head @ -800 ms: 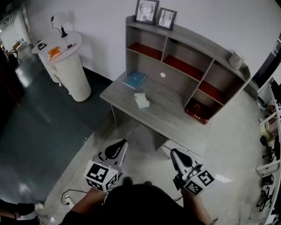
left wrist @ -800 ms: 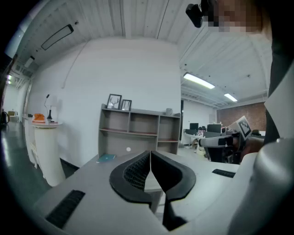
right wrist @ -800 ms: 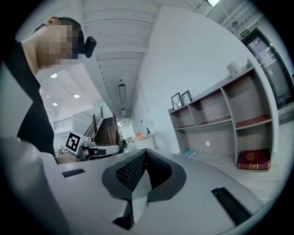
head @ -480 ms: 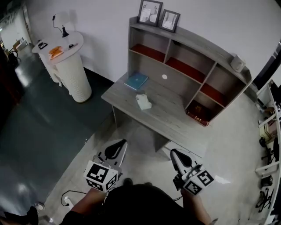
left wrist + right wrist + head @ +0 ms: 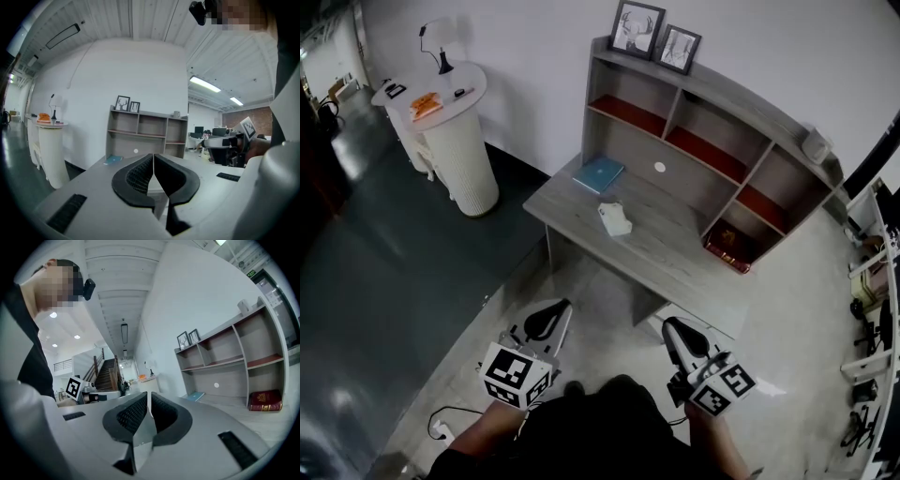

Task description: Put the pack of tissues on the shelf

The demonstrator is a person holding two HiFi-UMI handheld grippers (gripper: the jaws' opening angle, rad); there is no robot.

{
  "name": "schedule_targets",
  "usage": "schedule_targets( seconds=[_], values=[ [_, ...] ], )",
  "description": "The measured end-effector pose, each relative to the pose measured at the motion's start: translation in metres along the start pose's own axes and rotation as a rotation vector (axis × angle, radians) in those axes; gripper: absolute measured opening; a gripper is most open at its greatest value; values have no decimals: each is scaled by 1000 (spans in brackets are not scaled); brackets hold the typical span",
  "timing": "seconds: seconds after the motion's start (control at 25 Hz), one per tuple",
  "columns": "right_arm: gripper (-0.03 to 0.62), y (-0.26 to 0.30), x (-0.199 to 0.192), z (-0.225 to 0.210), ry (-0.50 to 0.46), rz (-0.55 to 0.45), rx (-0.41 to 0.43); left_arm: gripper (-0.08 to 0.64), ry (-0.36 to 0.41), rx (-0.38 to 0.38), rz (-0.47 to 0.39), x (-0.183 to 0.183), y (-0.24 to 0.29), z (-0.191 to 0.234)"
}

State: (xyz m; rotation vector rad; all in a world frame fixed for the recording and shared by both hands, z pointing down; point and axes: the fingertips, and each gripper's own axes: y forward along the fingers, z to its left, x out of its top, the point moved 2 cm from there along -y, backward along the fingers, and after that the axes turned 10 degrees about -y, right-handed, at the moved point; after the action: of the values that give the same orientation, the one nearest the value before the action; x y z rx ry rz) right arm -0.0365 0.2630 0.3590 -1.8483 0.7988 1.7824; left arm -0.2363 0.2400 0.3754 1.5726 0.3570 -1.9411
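A white pack of tissues (image 5: 616, 219) lies on the grey desk (image 5: 675, 258), near its middle. Behind it rises the grey shelf unit (image 5: 703, 141) with red-lined compartments. My left gripper (image 5: 546, 321) and right gripper (image 5: 677, 336) hang low in front of the desk, well short of the pack, both shut with nothing between the jaws. In the left gripper view the closed jaws (image 5: 153, 174) point toward the shelf unit (image 5: 145, 133). In the right gripper view the closed jaws (image 5: 148, 413) face the shelf (image 5: 229, 364) from its right side.
A teal book (image 5: 599, 173) lies on the desk's back left. A red box (image 5: 727, 247) sits in the lower right compartment. Two framed pictures (image 5: 656, 37) and a small cup (image 5: 814, 145) stand on top. A white round stand (image 5: 450, 131) with a lamp stands to the left.
The head view has shifted: the desk and shelf sit slightly further right and lower in the picture. Both grippers stay where they were, still shut.
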Motion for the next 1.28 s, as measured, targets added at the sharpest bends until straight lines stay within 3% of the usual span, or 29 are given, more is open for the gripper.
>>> schedule_targets(
  seconds=[0.36,1.0,1.28],
  values=[
    [21,39,-8,-41,32,5,26,20,4,24,31,3,43,29],
    [23,110,-11,-185,63,25,94,20,12,85,67,35,189,57],
    [36,140,-15,-208,64,28,159,21,0,106,77,38,224,64]
  ],
)
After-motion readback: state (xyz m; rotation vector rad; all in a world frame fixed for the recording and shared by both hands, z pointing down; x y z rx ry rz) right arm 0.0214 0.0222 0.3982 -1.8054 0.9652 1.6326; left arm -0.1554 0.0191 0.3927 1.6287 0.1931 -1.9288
